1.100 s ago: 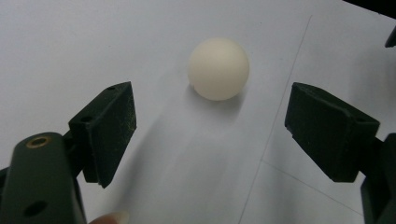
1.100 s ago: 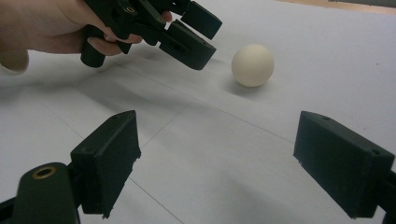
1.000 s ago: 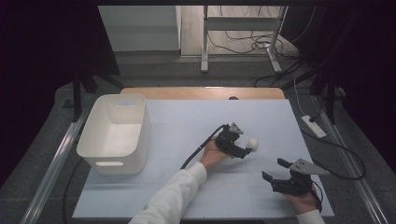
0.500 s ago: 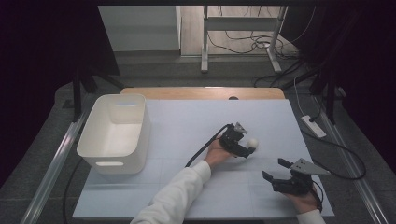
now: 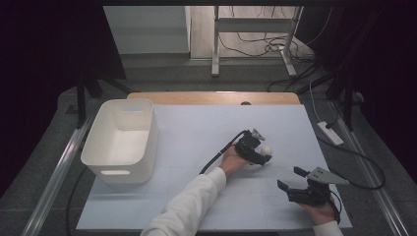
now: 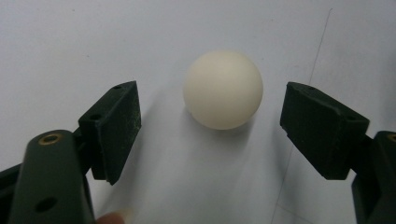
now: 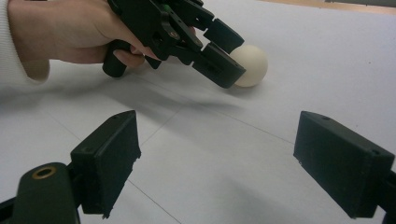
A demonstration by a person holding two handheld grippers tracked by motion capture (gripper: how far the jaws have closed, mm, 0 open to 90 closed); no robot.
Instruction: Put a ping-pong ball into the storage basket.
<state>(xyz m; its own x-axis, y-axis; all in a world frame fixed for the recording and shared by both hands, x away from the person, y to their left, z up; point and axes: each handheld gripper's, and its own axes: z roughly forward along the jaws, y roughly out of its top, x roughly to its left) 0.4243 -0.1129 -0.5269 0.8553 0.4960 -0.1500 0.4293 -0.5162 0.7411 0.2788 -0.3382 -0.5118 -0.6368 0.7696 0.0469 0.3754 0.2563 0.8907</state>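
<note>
Left gripper: the left gripper (image 5: 259,155) sat right of centre in the high view, its jaws apart and just closing in around the ball (image 6: 223,89), with a gap on each side and no pad touching it.
Ball: the pale ball (image 5: 266,150) lay on the counter (image 5: 196,132) between those jaws, right of frame centre.
Right gripper: the right gripper (image 5: 291,179) rested at lower right, jaws wide with nothing between them, well apart from the ball.
Open room: bare white counter spread through the middle, the upper right and along the bottom edge of the high view.
In the way: nothing lay between the ball and the bin.
Bin: the white bin (image 5: 121,140) stood at the left of the counter; its visible inside held nothing.
Surroundings: a power strip (image 5: 330,133) lay off the counter's right edge.
</note>
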